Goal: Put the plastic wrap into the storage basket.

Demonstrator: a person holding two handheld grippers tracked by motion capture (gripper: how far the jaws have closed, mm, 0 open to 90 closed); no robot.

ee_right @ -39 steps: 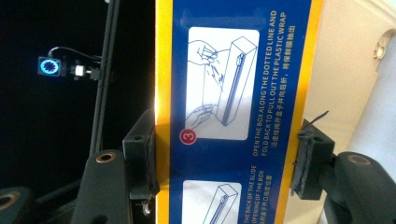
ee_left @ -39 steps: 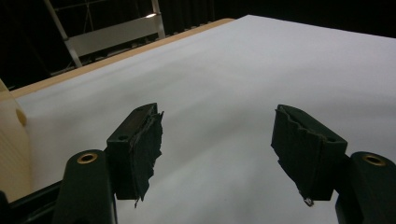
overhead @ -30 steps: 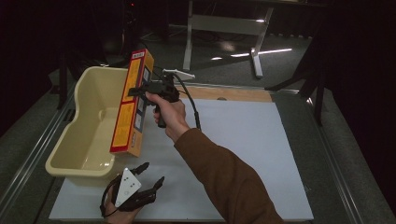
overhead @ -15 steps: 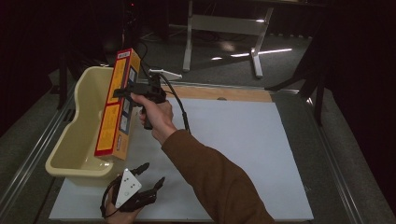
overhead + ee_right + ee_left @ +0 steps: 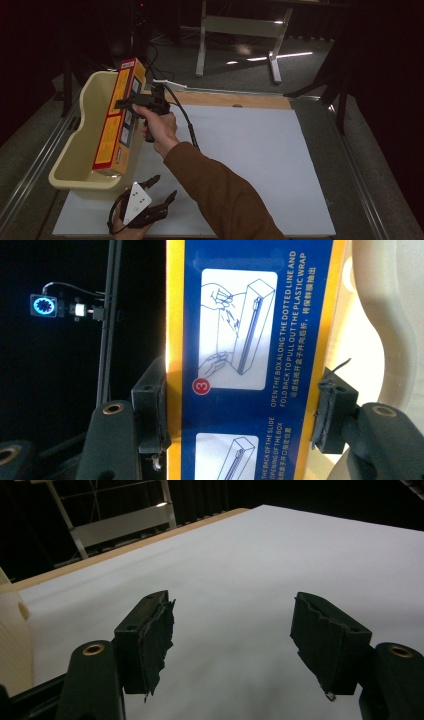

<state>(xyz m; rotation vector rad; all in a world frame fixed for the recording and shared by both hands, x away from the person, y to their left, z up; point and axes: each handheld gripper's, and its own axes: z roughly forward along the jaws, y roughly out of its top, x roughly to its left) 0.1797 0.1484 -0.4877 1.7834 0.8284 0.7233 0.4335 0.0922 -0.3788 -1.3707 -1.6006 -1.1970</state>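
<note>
Our left gripper [image 5: 162,187] rests wide open and empty just right of the tub [image 5: 87,107]. We judge we are loading: our right gripper [image 5: 122,103] clamps the box [image 5: 117,115] over the tub; next, lower and release.

Box [image 5: 250,340] reads "OPEN THE BOX ALONG THE DOTTED LINE", step 3

The high view looks forward and down from above the person's side onto the white tabletop [image 5: 250,165] and the cream tub [image 5: 80,150]. The left gripper view sits low, facing across that same tabletop [image 5: 240,570]. The right gripper view is pressed close to the long yellow-and-blue box [image 5: 250,340], which the high view shares [image 5: 117,117].
</note>
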